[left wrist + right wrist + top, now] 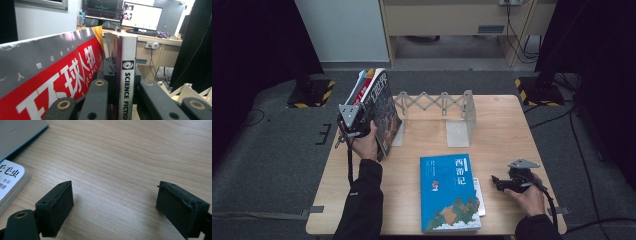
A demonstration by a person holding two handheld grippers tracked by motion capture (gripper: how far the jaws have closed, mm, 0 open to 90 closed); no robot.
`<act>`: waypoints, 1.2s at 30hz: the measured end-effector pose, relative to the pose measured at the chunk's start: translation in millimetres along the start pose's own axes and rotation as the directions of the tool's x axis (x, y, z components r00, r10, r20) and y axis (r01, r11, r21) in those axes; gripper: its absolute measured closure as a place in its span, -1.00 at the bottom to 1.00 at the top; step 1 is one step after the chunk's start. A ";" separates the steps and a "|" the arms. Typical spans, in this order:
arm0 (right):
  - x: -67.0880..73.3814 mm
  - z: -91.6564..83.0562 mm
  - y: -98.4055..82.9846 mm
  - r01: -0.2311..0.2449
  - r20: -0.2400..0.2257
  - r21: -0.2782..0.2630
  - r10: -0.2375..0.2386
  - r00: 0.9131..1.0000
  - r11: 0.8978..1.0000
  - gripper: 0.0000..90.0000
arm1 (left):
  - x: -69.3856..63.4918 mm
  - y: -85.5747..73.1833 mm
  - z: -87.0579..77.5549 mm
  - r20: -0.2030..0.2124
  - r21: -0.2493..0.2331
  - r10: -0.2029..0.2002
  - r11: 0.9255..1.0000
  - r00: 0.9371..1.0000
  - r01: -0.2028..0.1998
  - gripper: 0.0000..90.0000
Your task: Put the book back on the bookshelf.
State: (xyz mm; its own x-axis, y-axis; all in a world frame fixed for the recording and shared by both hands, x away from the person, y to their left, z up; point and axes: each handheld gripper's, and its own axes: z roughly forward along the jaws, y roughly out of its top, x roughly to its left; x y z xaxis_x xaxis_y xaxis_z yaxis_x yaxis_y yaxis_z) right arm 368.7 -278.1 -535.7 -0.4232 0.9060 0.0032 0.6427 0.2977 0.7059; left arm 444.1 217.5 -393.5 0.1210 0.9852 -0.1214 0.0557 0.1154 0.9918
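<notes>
- Left gripper [357,126] raised at the table's left edge, jaws clamped on the spine of the science-fiction book [126,82], held upright and tilted.
- Red magazine [50,82] leaning against that book on its left; expanding metal bookend rack [439,107] just beside on the right.
- Blue book [449,192] flat at the table's [502,125] front centre, partly covering a small white book [11,182].
- Right gripper [115,205] low over bare wood near the blue book, jaws wide apart, nothing between.
- Count: four books, one rack, two grippers.
</notes>
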 end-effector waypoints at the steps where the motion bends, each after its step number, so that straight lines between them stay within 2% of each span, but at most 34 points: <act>1: 0.1 -0.1 0.1 -0.001 0.000 0.001 0.001 1.000 1.000 -0.68 | -0.2 -1.6 -0.6 -0.005 -0.001 0.008 1.000 1.000 -0.008 0.82; 3: 0.1 -0.1 0.1 -0.002 -0.001 0.001 0.002 1.000 1.000 -0.68 | 0.6 -3.4 -1.6 -0.003 -0.003 0.006 1.000 1.000 -0.006 0.82; 11: 0.4 -0.2 0.0 0.000 0.001 0.001 0.000 1.000 1.000 -0.68 | 7.2 -6.2 -7.3 0.010 0.038 0.026 0.999 1.000 -0.026 0.81; 26: 0.6 0.0 0.0 0.002 -0.001 -0.001 -0.002 1.000 1.000 -0.68 | 10.9 -7.5 -16.1 0.039 0.051 0.025 0.998 0.999 -0.027 0.80; 31: 0.5 -0.2 0.0 0.003 -0.002 0.001 -0.003 1.000 1.000 -0.68 | 16.8 -9.4 -18.0 0.024 0.040 0.007 0.999 1.000 -0.008 0.80; 36: 0.6 0.7 -0.1 0.003 0.002 -0.007 -0.003 1.000 1.000 -0.69 | 15.8 -9.9 -18.1 0.020 0.039 0.018 0.999 1.000 -0.019 0.79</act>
State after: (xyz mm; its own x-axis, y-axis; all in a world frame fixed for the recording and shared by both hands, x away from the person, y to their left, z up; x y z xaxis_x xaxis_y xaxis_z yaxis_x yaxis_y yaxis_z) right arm 368.9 -277.3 -536.2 -0.4241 0.9056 -0.0002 0.6370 0.2985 0.7107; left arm 427.6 234.2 -404.5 0.1421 0.9844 -0.1040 0.0916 0.0916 0.9916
